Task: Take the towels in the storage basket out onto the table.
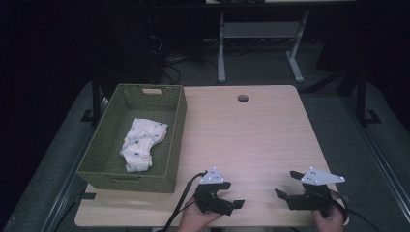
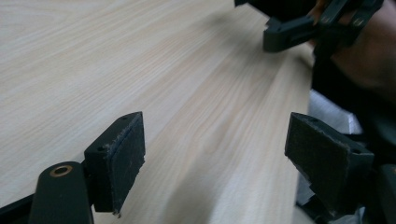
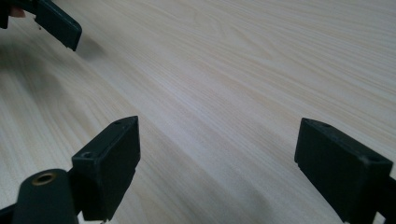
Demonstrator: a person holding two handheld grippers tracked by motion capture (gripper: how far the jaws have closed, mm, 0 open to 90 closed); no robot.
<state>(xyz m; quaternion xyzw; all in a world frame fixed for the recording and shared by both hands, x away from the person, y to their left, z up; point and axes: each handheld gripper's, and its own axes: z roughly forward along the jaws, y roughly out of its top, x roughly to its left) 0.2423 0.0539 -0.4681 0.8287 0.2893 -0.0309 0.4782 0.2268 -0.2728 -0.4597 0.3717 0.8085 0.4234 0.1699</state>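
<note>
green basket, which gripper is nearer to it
Left. The left gripper sits on the table just past the green basket at its near right corner; the right gripper is farther right along the near edge, beyond the left one.

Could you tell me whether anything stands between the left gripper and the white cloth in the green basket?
Yes: the basket's near-right wall stands between the left gripper and the white cloth. The bare table between holds nothing else.
</note>
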